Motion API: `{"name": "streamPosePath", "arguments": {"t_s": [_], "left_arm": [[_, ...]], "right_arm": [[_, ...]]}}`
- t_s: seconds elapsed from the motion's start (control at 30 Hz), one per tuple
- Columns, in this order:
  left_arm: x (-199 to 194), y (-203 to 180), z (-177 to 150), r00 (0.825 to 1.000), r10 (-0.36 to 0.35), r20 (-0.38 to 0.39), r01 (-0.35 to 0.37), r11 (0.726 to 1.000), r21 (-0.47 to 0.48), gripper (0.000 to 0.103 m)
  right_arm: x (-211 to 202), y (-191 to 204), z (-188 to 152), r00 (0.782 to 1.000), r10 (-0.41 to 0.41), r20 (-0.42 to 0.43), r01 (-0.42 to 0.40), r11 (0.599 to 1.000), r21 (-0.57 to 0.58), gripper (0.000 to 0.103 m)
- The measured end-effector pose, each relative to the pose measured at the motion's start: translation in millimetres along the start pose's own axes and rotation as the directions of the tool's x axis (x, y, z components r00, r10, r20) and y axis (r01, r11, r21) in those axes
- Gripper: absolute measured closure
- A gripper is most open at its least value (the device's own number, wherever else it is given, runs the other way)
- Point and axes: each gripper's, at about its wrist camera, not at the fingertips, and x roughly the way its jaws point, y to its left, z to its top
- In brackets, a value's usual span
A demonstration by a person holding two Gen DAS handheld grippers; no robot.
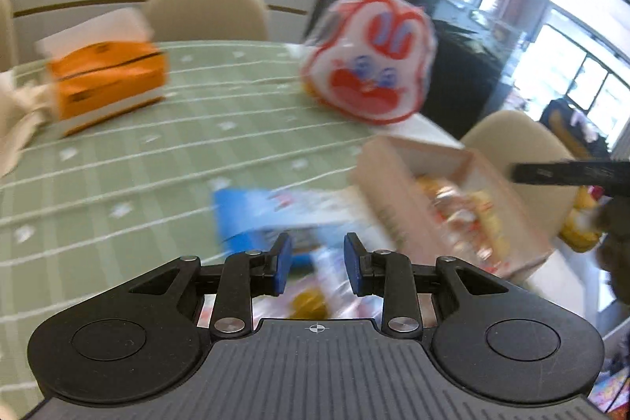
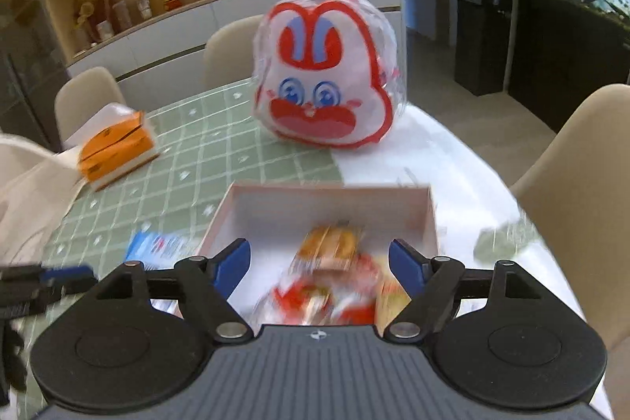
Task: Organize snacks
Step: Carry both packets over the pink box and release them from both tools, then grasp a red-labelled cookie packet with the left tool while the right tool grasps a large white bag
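Green white-checked tablecloth (image 2: pixel 204 160), orange tissue box (image 2: pixel 114 148), seemingly pinkish box (image 2: pixel 330 199).

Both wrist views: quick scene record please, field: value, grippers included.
surface: table, partly under a green checked cloth
box: open cardboard box holding wrapped snacks
outside box: blue snack packet on the cloth, left of the box
other items: rabbit-face bag behind the box; orange tissue pack far left
left gripper: narrow gap, above the blue packet, nothing pinched
right gripper: wide open over the box, empty
image quality: motion blur, snack labels unreadable
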Motion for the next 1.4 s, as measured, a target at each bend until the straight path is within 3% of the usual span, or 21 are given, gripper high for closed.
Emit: {"name": "streamPosePath", "arguments": {"t_s": [0.13,0.27,0.4,0.5,0.7,0.97,1.13,1.4], "left_arm": [[-22.0,31.5,-23.0,0.996,0.081,0.025,-0.08,0.997,-0.019,0.07],[-33.5,50.0,-41.3,0.996,0.089,0.018,-0.088,0.996,-0.017,0.07],[-25.6,42.6,-52.6,0.997,0.078,-0.01,-0.078,0.996,0.047,0.07],[-23.4,30.1,-62.3,0.995,0.1,-0.006,-0.098,0.983,0.157,0.069],[-25.9,19.5,-74.6,0.994,0.107,0.009,-0.105,0.961,0.255,0.066],[-31.7,23.8,-75.5,0.994,0.105,-0.016,-0.1,0.976,0.196,0.063],[-39.1,14.6,-84.0,0.994,0.103,-0.024,-0.095,0.974,0.207,0.063],[-44.2,11.5,-91.6,0.995,0.1,-0.012,-0.096,0.976,0.193,0.063]], "right_arm": [[-26.7,17.1,-42.9,1.0,0.008,0.009,-0.007,0.999,-0.034,0.025],[-35.5,34.4,-85.1,0.999,0.033,-0.012,-0.034,0.999,-0.029,0.025],[-43.4,48.7,-122.7,0.997,0.067,-0.036,-0.068,0.997,-0.042,0.025],[-44.6,58.5,-140.9,0.996,0.053,-0.073,-0.059,0.996,-0.071,0.025],[-55.9,67.5,-164.4,0.989,0.078,-0.128,-0.086,0.994,-0.064,0.025],[-73.3,90.8,-195.1,0.976,0.141,-0.166,-0.167,0.974,-0.155,0.023],[-73.6,88.9,-201.7,0.98,0.155,-0.127,-0.166,0.983,-0.08,0.018],[-80.5,107.8,-211.3,0.96,0.238,-0.15,-0.258,0.956,-0.139,0.018]]}}
